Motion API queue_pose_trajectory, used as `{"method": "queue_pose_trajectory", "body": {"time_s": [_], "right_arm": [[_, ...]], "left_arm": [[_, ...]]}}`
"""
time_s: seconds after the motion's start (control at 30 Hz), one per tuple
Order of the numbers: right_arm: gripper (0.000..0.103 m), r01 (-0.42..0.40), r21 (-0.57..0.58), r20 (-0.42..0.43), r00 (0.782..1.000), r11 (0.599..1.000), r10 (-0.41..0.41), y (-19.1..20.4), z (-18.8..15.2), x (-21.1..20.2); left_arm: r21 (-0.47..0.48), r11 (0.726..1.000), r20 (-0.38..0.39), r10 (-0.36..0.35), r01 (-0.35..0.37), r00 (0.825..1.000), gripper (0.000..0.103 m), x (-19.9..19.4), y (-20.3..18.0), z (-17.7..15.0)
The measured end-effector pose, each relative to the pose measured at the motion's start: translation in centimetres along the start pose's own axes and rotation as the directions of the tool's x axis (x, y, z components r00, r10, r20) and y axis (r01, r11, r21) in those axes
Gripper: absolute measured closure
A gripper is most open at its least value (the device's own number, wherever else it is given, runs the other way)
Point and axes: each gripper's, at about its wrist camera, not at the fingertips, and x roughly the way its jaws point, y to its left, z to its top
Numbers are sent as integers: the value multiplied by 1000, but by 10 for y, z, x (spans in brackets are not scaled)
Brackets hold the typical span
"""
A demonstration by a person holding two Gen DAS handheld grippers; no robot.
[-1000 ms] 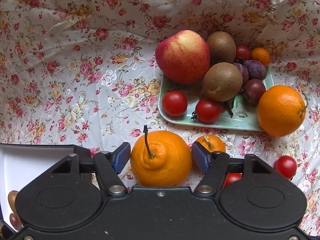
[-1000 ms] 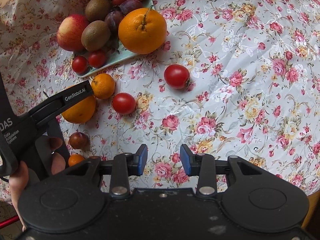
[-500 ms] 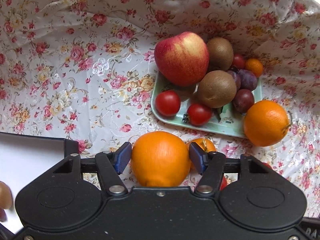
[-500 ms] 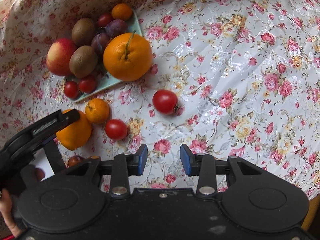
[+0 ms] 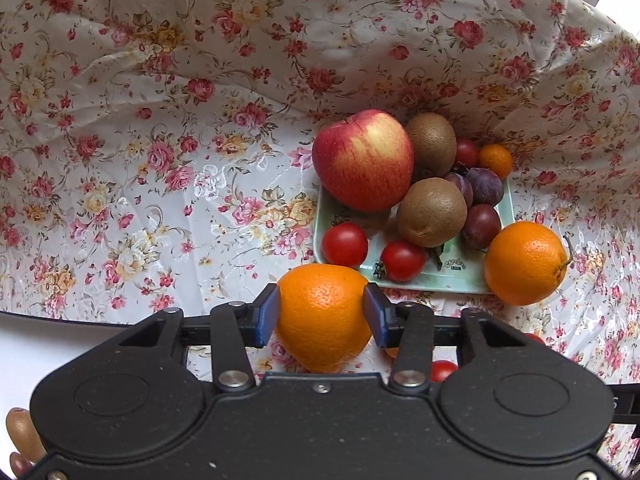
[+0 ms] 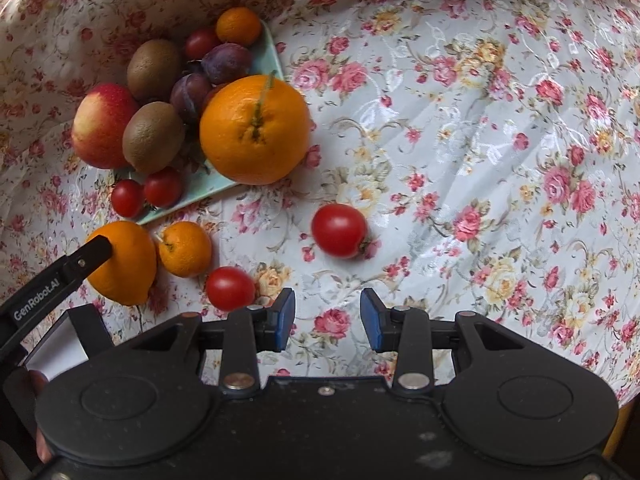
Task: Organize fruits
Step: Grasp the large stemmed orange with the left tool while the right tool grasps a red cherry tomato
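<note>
My left gripper (image 5: 322,312) is shut on a large orange (image 5: 322,316), just short of the near edge of a pale green plate (image 5: 472,280). The plate holds an apple (image 5: 362,160), two kiwis (image 5: 432,212), plums (image 5: 482,226), cherry tomatoes (image 5: 345,244) and a small mandarin (image 5: 496,160). A second big orange (image 6: 254,128) rests at the plate's corner. In the right wrist view the held orange (image 6: 124,262) sits beside a loose mandarin (image 6: 185,248). Two tomatoes (image 6: 339,230) lie on the floral cloth. My right gripper (image 6: 326,320) hangs open over the cloth, with one tomato (image 6: 230,288) just off its left finger.
A white flat surface (image 5: 60,332) lies at the lower left, with a kiwi (image 5: 22,432) at its corner. A hand (image 6: 38,384) holds the left tool. Bare floral cloth (image 6: 500,160) spreads to the right, and the table edge curves at the far right.
The left fingers closed on the large orange and carried it toward the plate; its stem no longer shows on top. The right gripper drew closer to the loose tomatoes, staying open.
</note>
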Motion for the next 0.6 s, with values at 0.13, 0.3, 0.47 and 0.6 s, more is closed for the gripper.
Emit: {"method": "queue_pose_trajectory", "body": {"time_s": [0.13,0.3,0.47,0.6], "right_arm": [[63,-15,-2,14,1000,1000,15,3,3,1],[63,-17,12,23,1000,1000,16,0,10,5],[63,0,16,22,1000,1000,0,-1,18,11],[62,35,14,28,999,999,-35,2,22,16]], "left_arm": [[12,1000,-11,10,-10,1000,43,7,-2,0],[33,999,-28,24,-24,999,38,14,-4,2],[26,999,-70,20,-18,997,33,24,-2,4],[27,999,-85,27,-25,996,33,30,-2,6]]}}
